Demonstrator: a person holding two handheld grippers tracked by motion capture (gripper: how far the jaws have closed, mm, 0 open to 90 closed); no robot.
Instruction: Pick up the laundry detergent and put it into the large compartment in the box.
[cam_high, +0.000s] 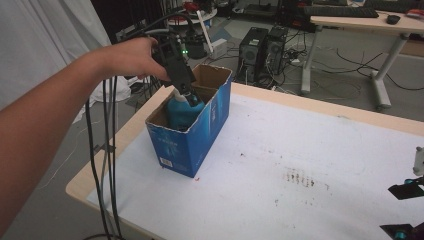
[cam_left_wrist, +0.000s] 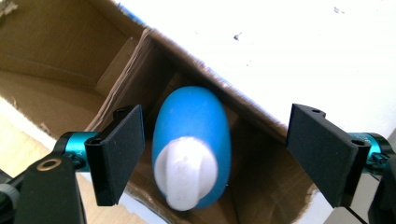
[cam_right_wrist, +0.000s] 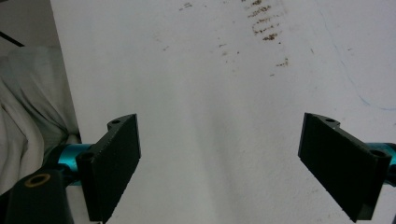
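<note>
The wide white surface (cam_high: 310, 150) with a pale wooden edge carries everything here, its top marked by a patch of brown smudges well to the right of the box. Near its left end stands the open blue cardboard box (cam_high: 200, 135), brown inside, flaps up. Standing upright inside the box, toward its near end, is a blue plastic bottle (cam_left_wrist: 191, 135) with a white cap (cam_left_wrist: 184, 175); in the high view its top rises about to the level of the box rim.

The left claw (cam_high: 186, 91) hangs directly over the box, pointing down at the bottle. In the left gripper view its two black pads stand apart on either side of the bottle, with clear gaps to it, so nothing is clamped. The bottle seems to rest on its own in the box.

The right claw (cam_right_wrist: 219, 163) hovers over bare surface far to the right of the box, also apart and empty.

What could go wrong, as I judge it: the claw sits close to the bottle's cap and to the cardboard wall. A sideways drift while lifting out could snag a pad on the cap and tip the bottle, or catch the box rim and drag the light box along the surface. The trailing black cables (cam_high: 107, 150) left of the box could also hook its corner.
</note>
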